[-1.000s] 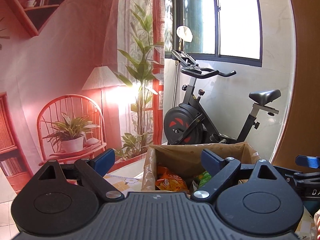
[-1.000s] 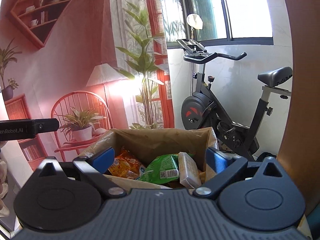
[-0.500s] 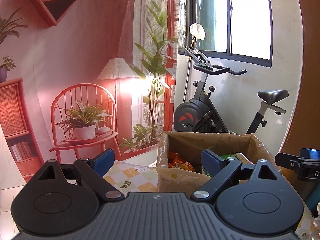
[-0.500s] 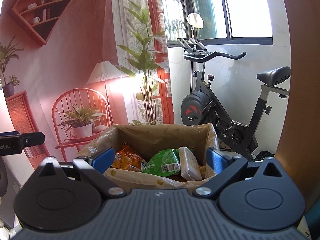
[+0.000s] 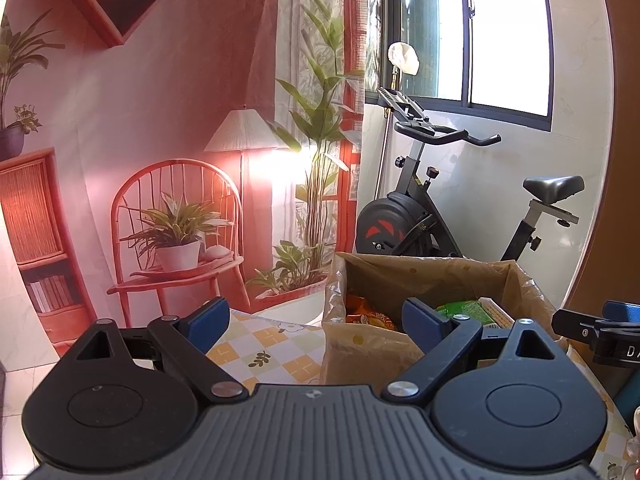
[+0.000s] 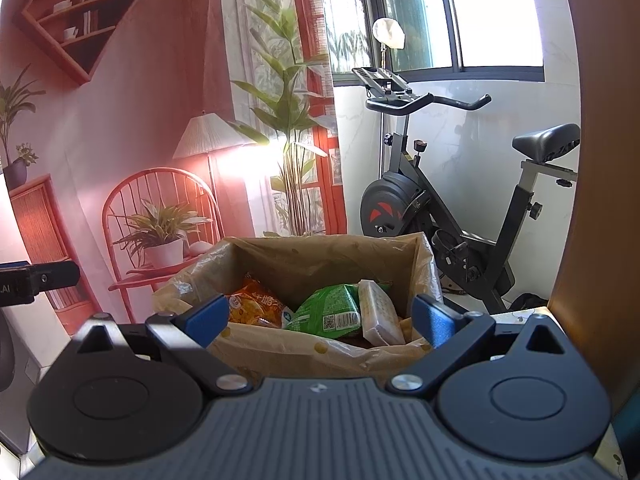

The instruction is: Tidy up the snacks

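Snacks sit inside a brown paper-lined box [image 6: 328,256], centre of the right wrist view: orange chip bag [image 6: 252,306] at left, green packet [image 6: 330,312] in the middle, pale wrapped bar [image 6: 380,312] leaning at right. In the left wrist view the same box [image 5: 424,280] is lower right of centre.

Box stands on a table [image 5: 264,348] with a yellow-and-white check cloth with leaf prints.

Right tongs [image 6: 316,320] released, blue pads spread wide, empty, framing the near rim of the box. Left tongs [image 5: 316,318] likewise spread and empty, the right pad over the box's near left corner.

Behind: printed red backdrop [image 5: 160,120] with chair, lamp, plants, filling the left half. Black exercise bike [image 6: 448,208] at right, against a white wall under a window [image 6: 460,20].
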`<state>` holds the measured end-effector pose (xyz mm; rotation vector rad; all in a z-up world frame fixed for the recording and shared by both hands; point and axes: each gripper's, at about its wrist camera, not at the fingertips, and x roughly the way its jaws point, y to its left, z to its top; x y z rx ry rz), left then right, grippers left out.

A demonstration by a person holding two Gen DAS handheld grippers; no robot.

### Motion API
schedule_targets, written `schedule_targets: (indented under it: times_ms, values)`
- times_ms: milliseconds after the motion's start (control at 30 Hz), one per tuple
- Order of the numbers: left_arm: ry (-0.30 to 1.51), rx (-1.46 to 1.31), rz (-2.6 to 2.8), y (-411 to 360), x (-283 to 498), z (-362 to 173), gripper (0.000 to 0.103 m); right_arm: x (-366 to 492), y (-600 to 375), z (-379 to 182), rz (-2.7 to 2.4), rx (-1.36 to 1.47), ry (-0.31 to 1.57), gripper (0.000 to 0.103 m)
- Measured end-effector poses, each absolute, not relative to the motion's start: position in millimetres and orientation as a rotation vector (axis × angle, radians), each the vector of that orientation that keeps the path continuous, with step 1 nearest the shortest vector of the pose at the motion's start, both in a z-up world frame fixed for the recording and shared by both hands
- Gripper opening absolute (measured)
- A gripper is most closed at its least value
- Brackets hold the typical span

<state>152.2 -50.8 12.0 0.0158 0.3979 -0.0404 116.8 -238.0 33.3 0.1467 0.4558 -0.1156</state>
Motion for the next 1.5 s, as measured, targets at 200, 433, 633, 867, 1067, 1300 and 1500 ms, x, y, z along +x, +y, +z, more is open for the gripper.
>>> schedule_targets:
  times_ms: [200,433,633,867,1067,1300,1500]
  values:
    - [0.396,0.018,-0.038,-51.6,150.2,12.2,0.095,115.8,-237.0,32.1,-0.116,0.148,0.457,0.100]
    - [0.385,0.025,-0.037,-52.8,146.7,14.1,0.095,115.2,-237.0,32.0,-0.118,0.150,0.455,0.100]
    - [0.386,0.029,-0.040,-53.2,145.5,14.2,0.095,115.1,-237.3,31.6,-0.118,0.151,0.456,0.100]
    - [0.392,0.024,-0.042,-52.8,145.8,14.2,0.095,113.4,-238.0,30.5,-0.121,0.155,0.457,0.100]
    - [0.399,0.022,-0.042,-51.8,147.8,13.9,0.095,110.8,-238.7,28.9,-0.125,0.159,0.461,0.100]
    - [0.403,0.017,-0.041,-49.4,147.9,13.1,0.095,110.2,-238.8,27.9,-0.128,0.161,0.462,0.100]
    - [0.412,0.011,-0.037,-49.5,149.5,11.5,0.094,110.2,-239.5,27.4,-0.127,0.160,0.462,0.100]
